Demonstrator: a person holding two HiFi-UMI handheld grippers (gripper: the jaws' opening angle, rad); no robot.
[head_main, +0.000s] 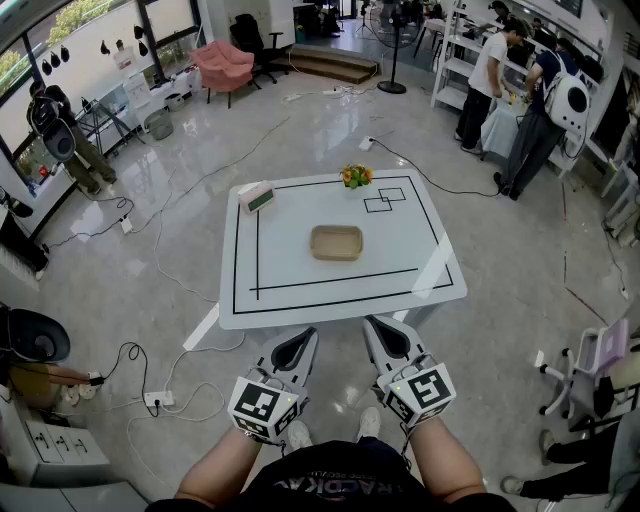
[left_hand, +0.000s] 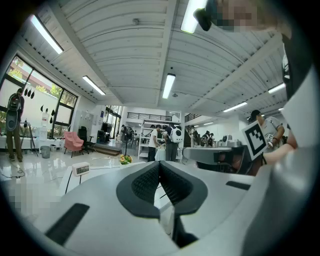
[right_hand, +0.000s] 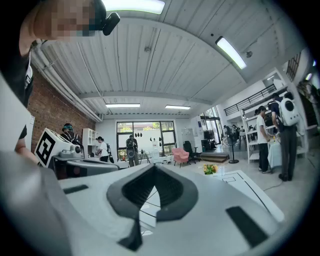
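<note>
Tray sits mid-frame in head view, at centre of the white table, inside the black-line rectangle. It's tan, shallow, rounded corners, empty as far as seen. Judging by look: light, fairly stiff, prob. woven or moulded, not fragile. The low rim is the only real hold, so pinch one long side wall, one pad inside, one outside. It could tilt or slide on the smooth top if gripped off-centre.

L gripper is lower centre-left of head view and R gripper lower centre-right. Both are short of the table's near edge, well apart from the tray, touching nothing.

L gripper view: L gripper pads meet at the tips, nothing between. R gripper view: R gripper likewise closed and empty. Tray doesn't show in either gripper view.

Also on the table: a small clock at upper left corner and flowers at the far edge, both well apart from the tray.
</note>
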